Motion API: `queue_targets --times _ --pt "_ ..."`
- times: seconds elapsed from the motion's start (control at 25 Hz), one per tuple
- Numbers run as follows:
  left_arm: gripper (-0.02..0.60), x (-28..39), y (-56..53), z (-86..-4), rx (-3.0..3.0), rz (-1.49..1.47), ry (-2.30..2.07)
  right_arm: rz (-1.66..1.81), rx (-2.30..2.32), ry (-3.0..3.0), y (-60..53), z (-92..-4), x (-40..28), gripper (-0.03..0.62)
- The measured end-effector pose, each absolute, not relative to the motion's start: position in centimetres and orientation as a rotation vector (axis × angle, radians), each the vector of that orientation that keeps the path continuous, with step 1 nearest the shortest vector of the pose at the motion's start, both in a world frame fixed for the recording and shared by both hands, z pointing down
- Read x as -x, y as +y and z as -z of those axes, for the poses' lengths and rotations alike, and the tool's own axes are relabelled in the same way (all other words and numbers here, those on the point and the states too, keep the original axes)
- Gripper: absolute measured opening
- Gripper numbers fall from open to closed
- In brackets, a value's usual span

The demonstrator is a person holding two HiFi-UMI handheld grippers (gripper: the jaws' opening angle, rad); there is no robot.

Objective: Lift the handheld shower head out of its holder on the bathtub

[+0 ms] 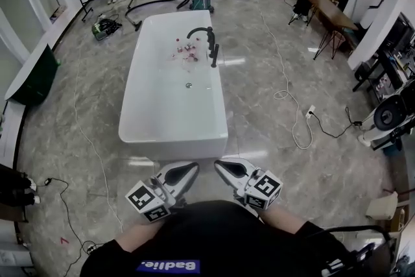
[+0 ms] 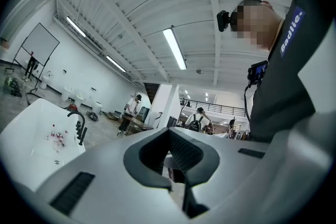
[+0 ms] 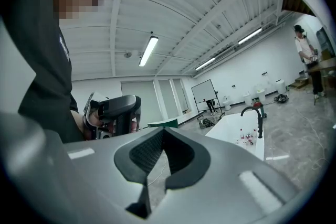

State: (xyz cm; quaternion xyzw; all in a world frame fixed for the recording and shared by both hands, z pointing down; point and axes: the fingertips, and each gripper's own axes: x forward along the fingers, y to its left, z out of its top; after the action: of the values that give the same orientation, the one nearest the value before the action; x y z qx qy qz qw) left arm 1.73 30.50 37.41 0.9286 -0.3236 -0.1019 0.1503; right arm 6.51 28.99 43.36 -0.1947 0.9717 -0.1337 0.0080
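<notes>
well, the white bathtub (image 1: 174,133) fills the middle of the floor, and both grippers sit at its near end, well apart from the job. the handheld shower head (image 1: 214,55) stands upright in its holder on the tub's right edge, toward the far end, just beside the arched black faucet (image 1: 198,30). the left gripper (image 1: 193,168) and right gripper (image 1: 220,167) have their jaws pressed together with nothing between them, so reaching in like this would only bump the handle; they need opening first. a white cable (image 1: 285,94) loops on the floor off the tub's right side and could trip me walking round. a poor grip might drop the head among the small pink bits (image 1: 185,48) inside the tub.
</notes>
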Motion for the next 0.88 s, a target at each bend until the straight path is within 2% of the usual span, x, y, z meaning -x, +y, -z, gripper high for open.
queue_targets --times 0.44,0.88 --pt "-0.006 -4.5 28.7 -38.5 -2.653 0.308 -0.948 0.405 0.579 3.094 27.1 -45.6 -9.0 0.003" --pt "-0.006 -3.2 20.1 -38.2 -2.705 0.341 -0.799 0.375 0.71 3.105 19.7 -45.4 -7.6 0.003"
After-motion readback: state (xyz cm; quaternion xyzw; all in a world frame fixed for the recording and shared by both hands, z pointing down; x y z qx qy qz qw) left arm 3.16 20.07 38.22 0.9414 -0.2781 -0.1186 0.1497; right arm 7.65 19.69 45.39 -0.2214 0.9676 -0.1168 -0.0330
